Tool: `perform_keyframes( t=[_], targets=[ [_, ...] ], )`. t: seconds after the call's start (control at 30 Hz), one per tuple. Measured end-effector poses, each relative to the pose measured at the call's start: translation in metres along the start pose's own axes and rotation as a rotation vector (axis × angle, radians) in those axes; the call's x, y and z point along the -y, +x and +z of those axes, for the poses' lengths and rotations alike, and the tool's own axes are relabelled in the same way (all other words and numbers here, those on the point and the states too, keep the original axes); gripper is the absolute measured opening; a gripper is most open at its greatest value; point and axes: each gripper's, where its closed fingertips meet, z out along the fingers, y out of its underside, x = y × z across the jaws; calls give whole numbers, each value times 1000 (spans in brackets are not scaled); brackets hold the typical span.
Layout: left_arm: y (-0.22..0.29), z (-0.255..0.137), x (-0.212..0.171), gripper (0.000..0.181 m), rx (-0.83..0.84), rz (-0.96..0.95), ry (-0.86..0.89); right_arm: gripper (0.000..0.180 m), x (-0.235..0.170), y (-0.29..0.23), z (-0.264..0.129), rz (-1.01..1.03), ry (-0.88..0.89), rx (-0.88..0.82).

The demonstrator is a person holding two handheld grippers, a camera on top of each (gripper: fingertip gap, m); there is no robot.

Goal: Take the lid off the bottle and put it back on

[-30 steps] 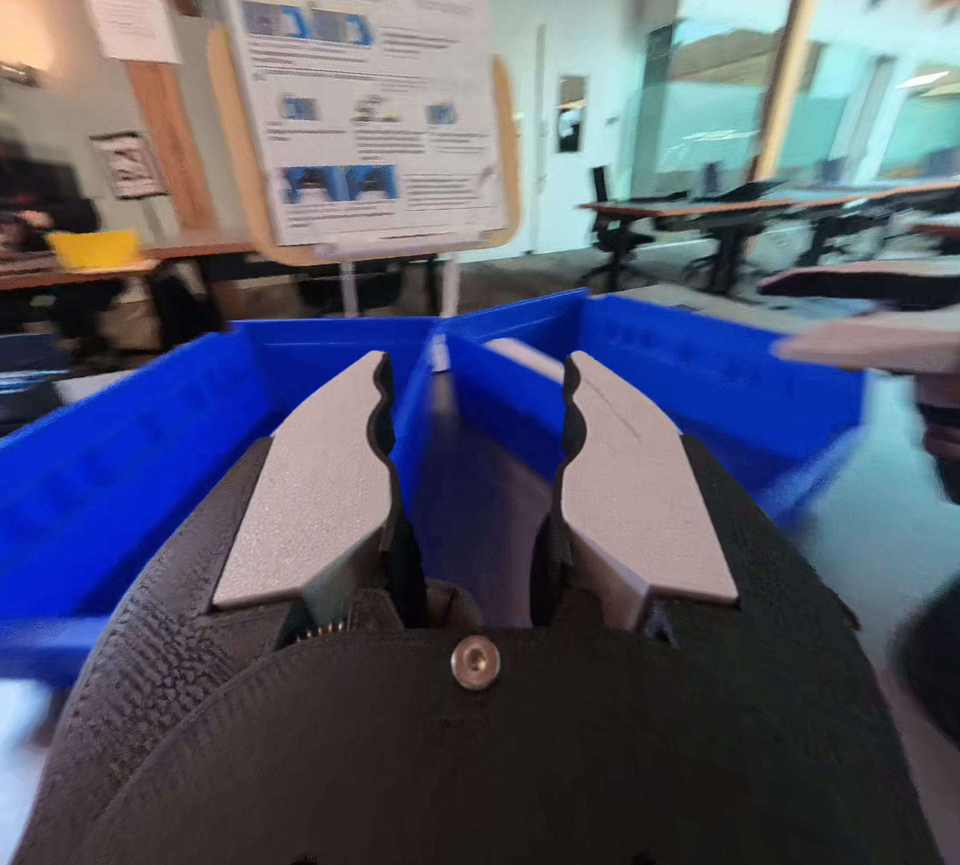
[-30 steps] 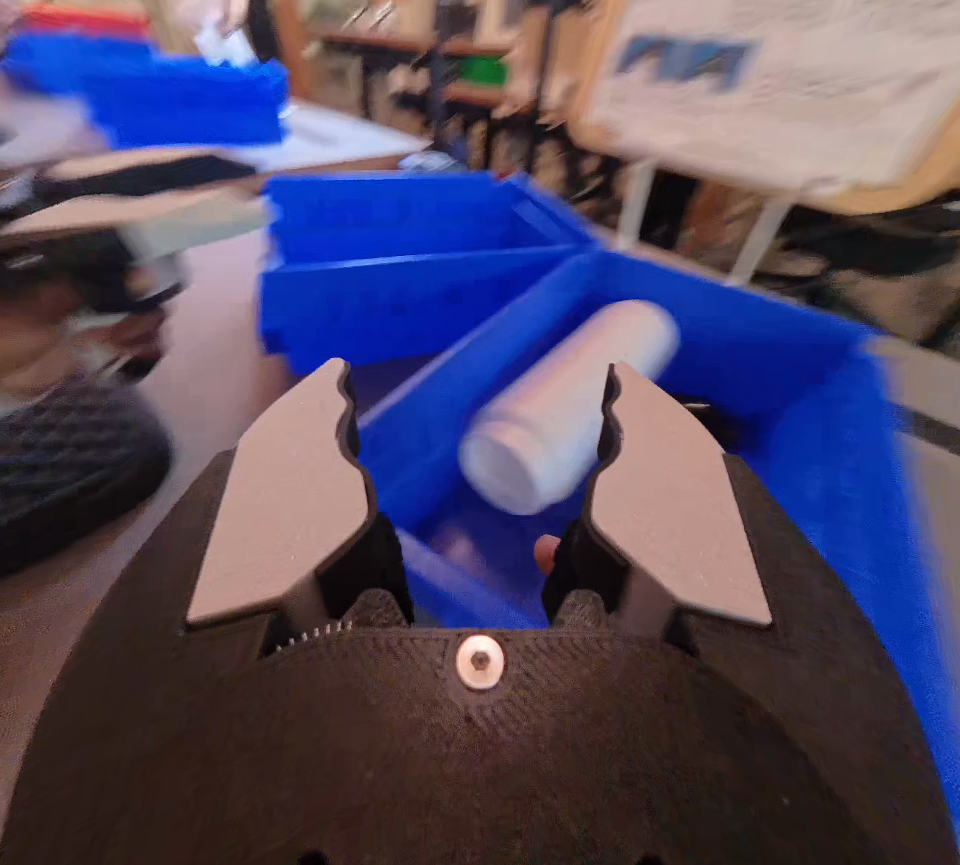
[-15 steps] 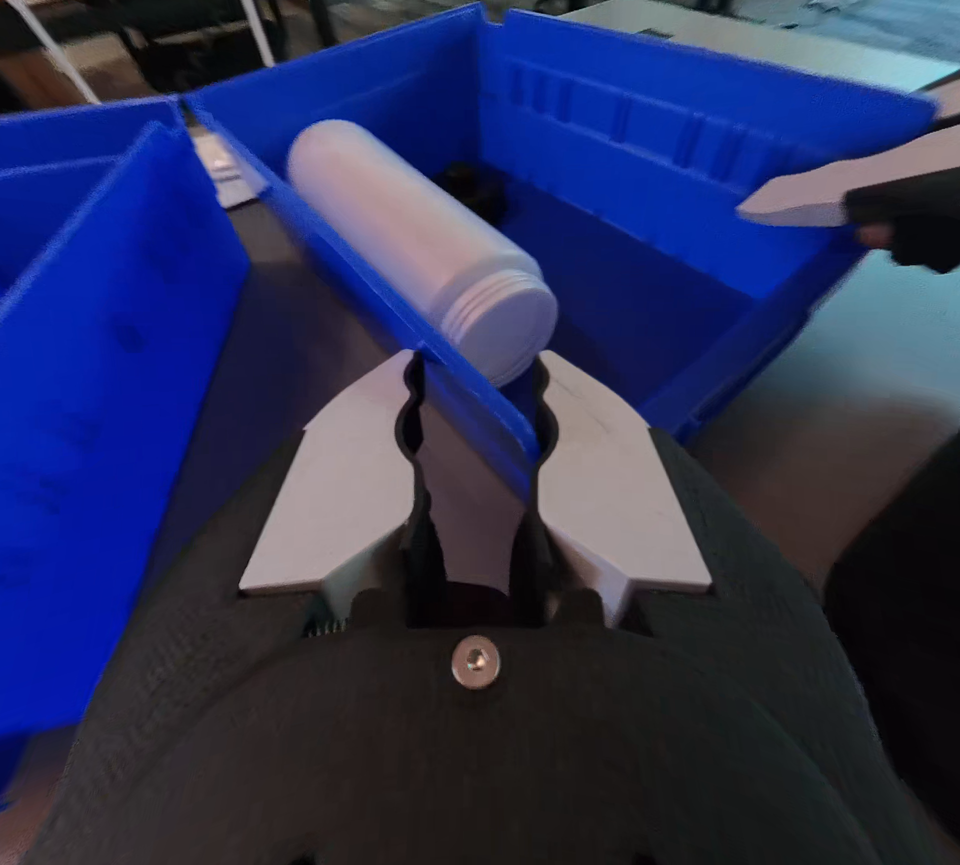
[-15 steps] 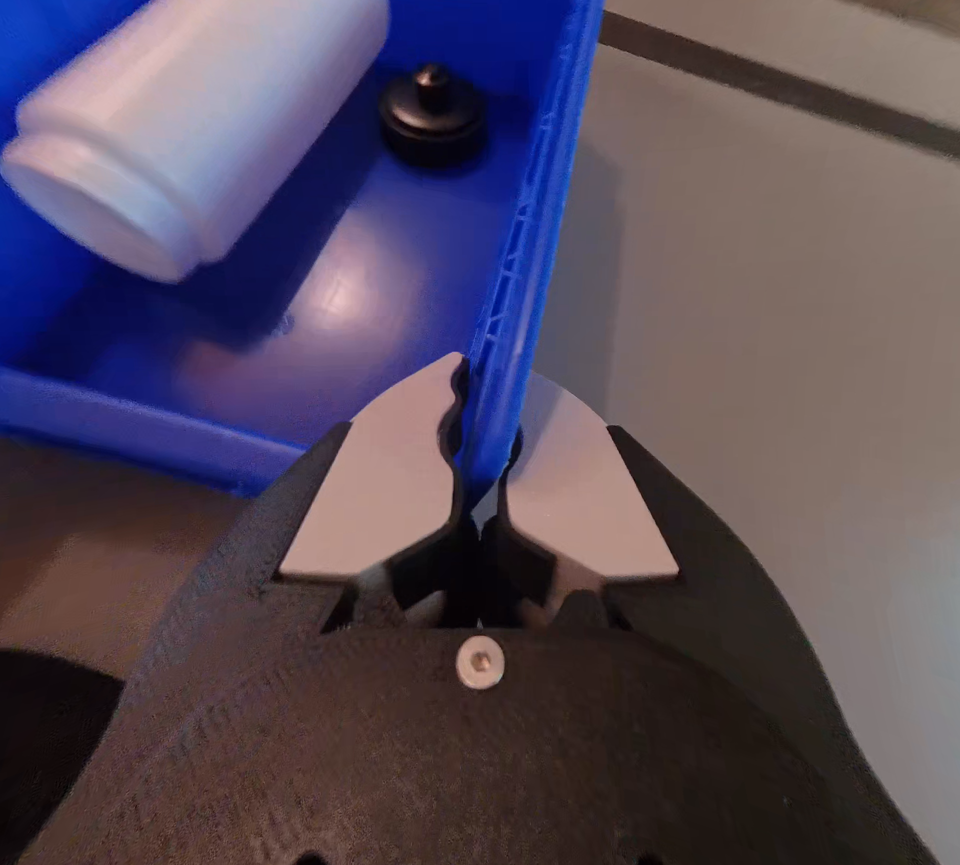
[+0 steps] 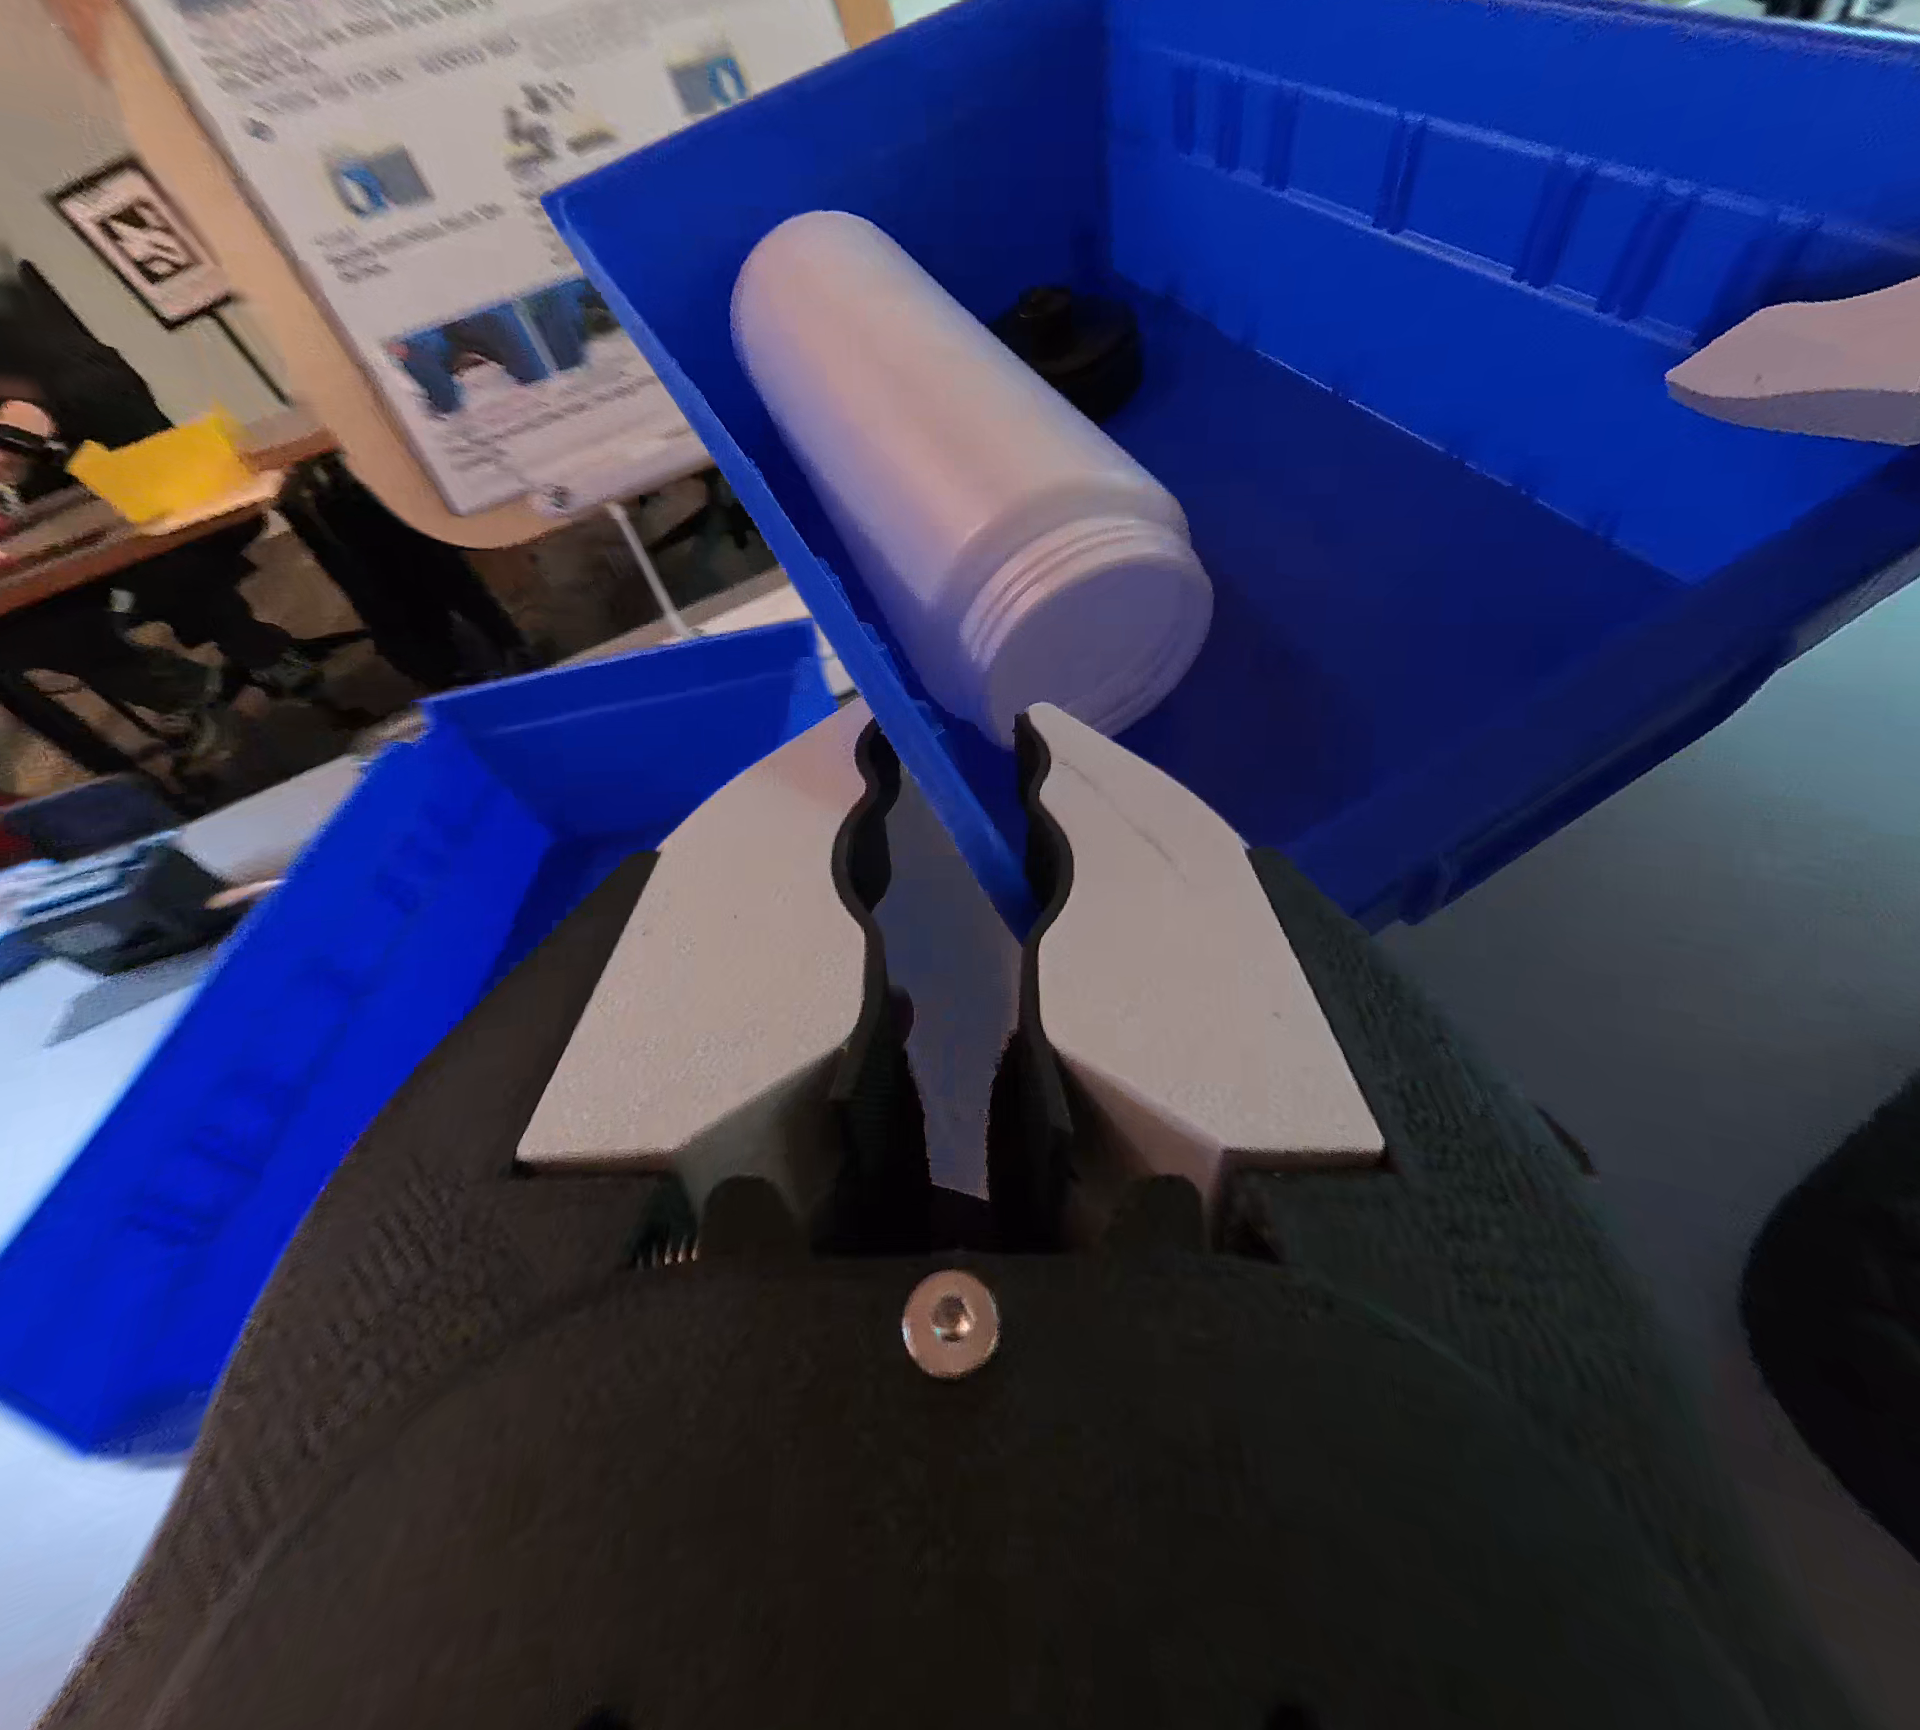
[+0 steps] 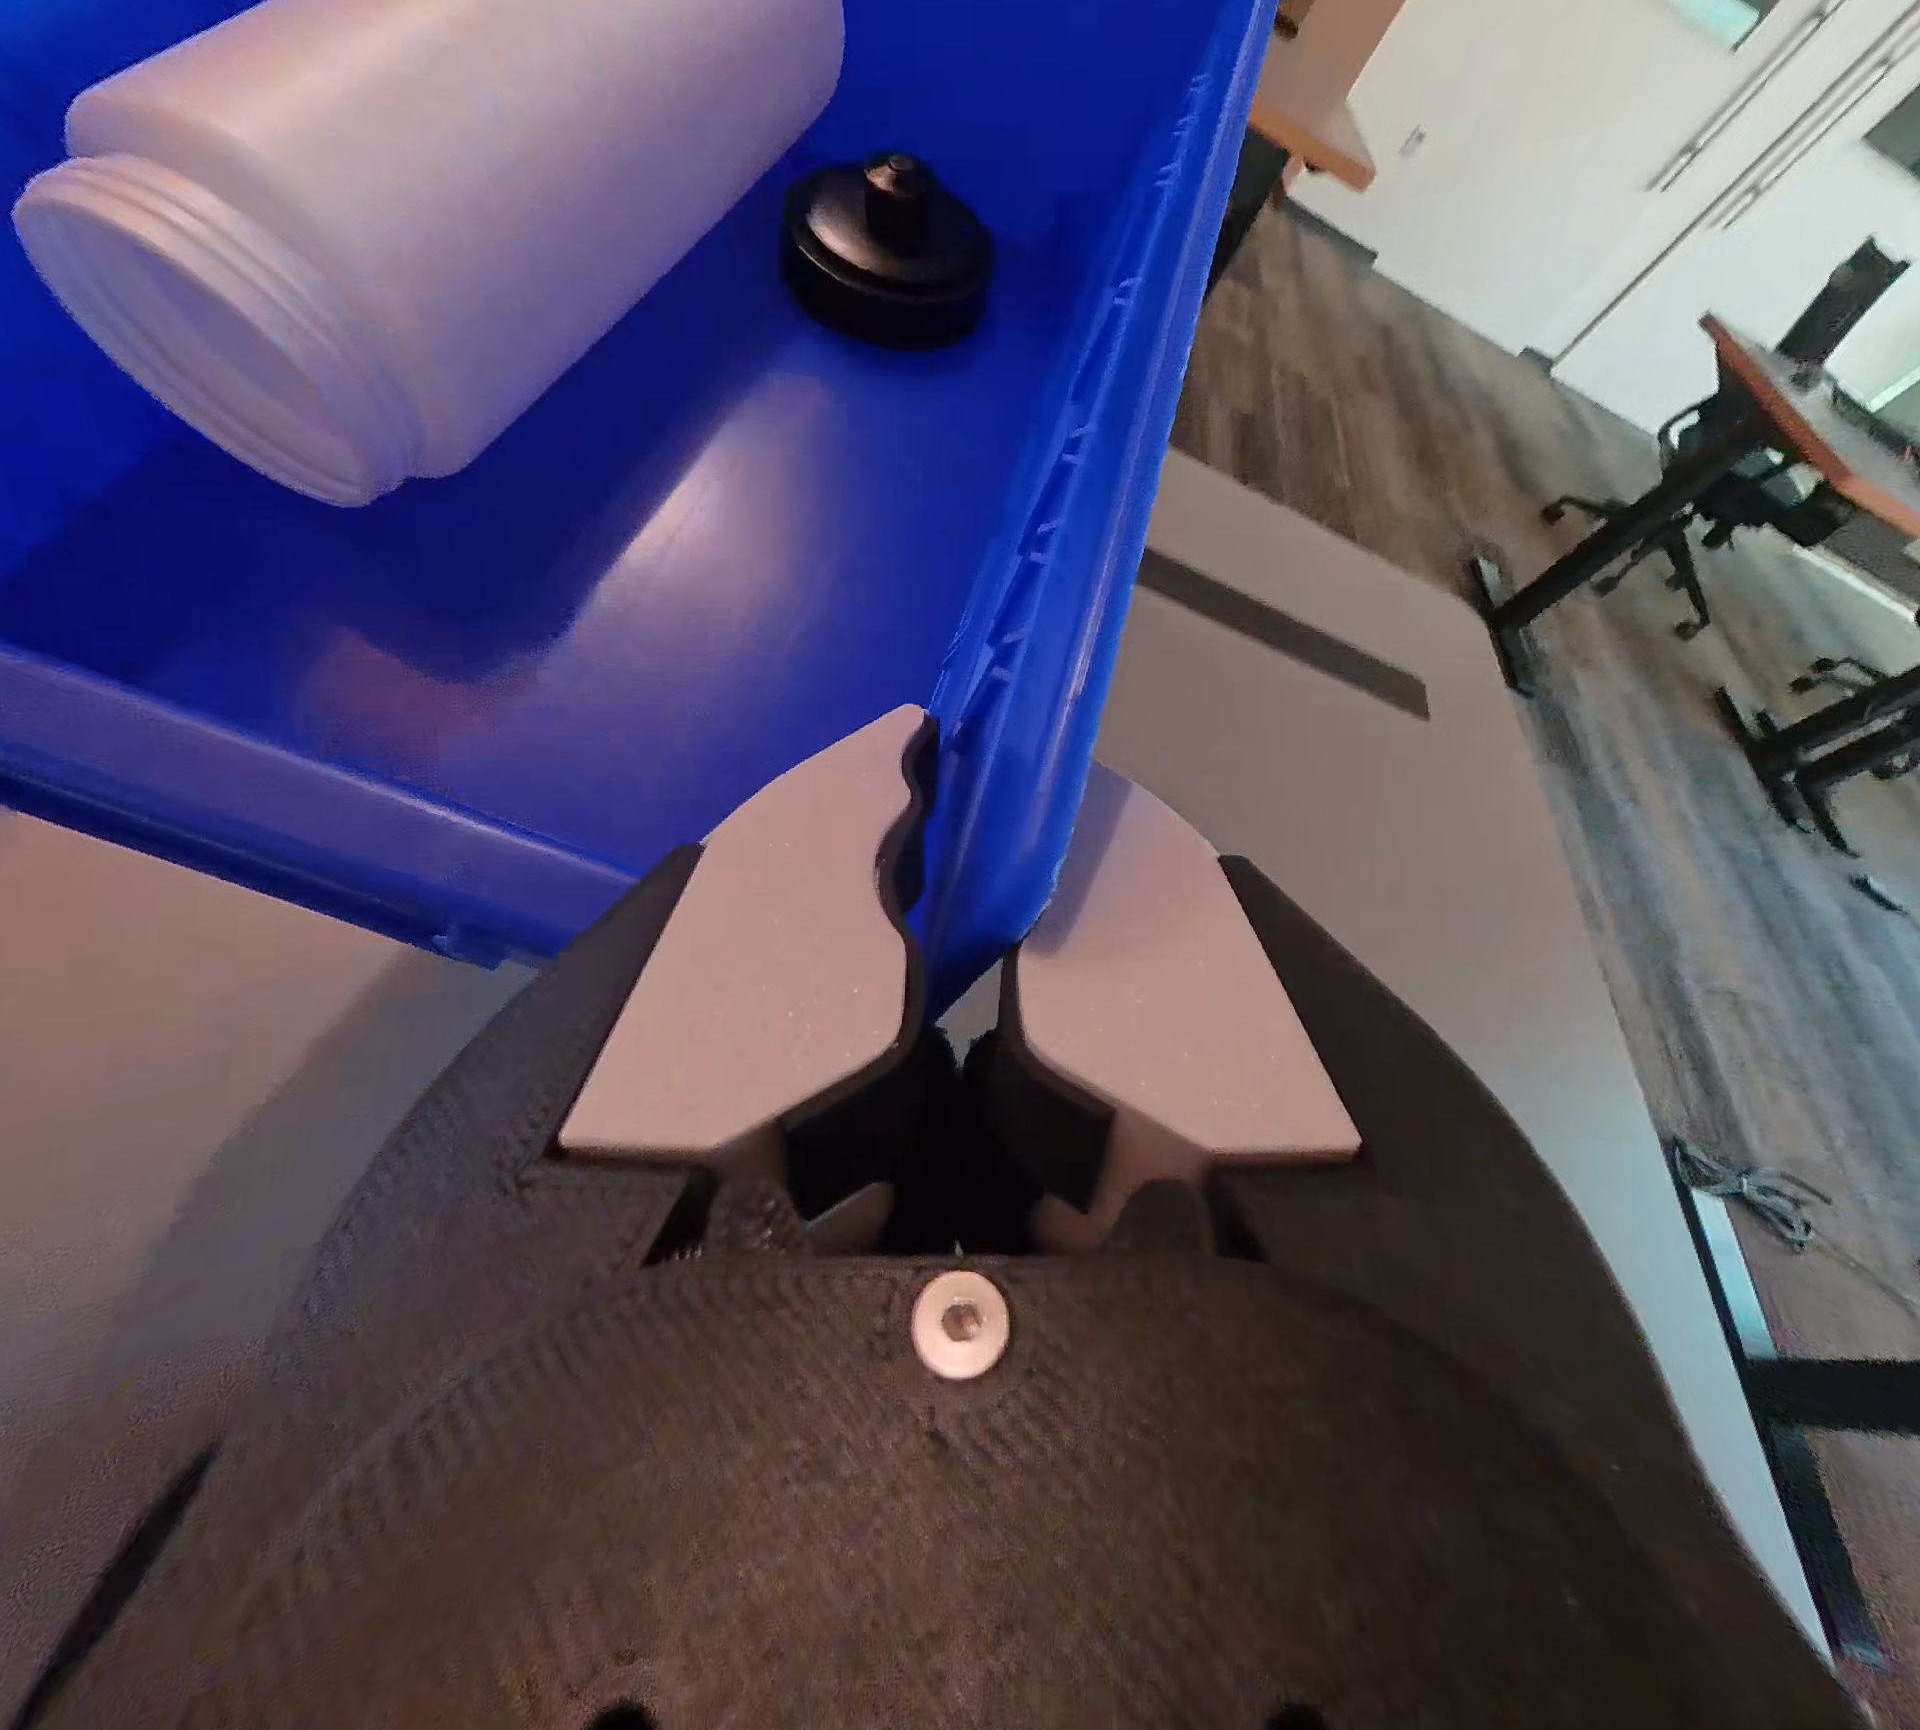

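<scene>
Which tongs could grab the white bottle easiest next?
Left, probably. The left tongs grip a wall of the blue plastic bin, right beside the threaded mouth of the white plastic bottle. The right tongs clamp the opposite wall, nearer the black round lid. Either must let go first.

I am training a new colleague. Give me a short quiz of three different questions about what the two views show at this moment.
1. True or false: the black lid is screwed onto the white bottle.
2. What does the right hand-held gripper clamp?
A. the bottle
B. a side wall of the blue bin
C. the lid
3. Fill in: the bottle lies on its ____ inside the bin.

Key
1. False; the lid sits apart on the bin floor and the bottle's threads are bare.
2. B; the left hand-held gripper straddles the opposite wall.
3. side
</scene>
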Motion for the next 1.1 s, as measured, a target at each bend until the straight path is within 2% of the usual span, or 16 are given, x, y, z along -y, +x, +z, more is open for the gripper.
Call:
perform_keyframes(
  t=[0.2,0.33,0.47,0.63,0.77,0.8,0.93,1.1],
  targets=[
    [-88,-68,10,21,183,34,0,10,76,-77,6,-38,126,149],
    [-154,-133,-6,20,342,36,-51,11,115,-165,14,-107,188,327],
    [-208,-204,-30,20,494,0,-114,12,134,-268,15,-155,223,546],
    [-250,-272,-71,17,669,-24,-159,14,128,-380,11,-167,239,762],
    [-263,-295,-117,15,747,-31,-245,19,99,-438,11,-189,196,853],
    [-263,-297,-128,15,752,-39,-257,14,91,-446,12,-192,181,865],
    [-264,-299,-162,14,757,-77,-274,14,67,-464,19,-244,151,866],
    [-259,-284,-194,15,707,-166,-253,14,53,-458,31,-301,128,812]
  ],
)
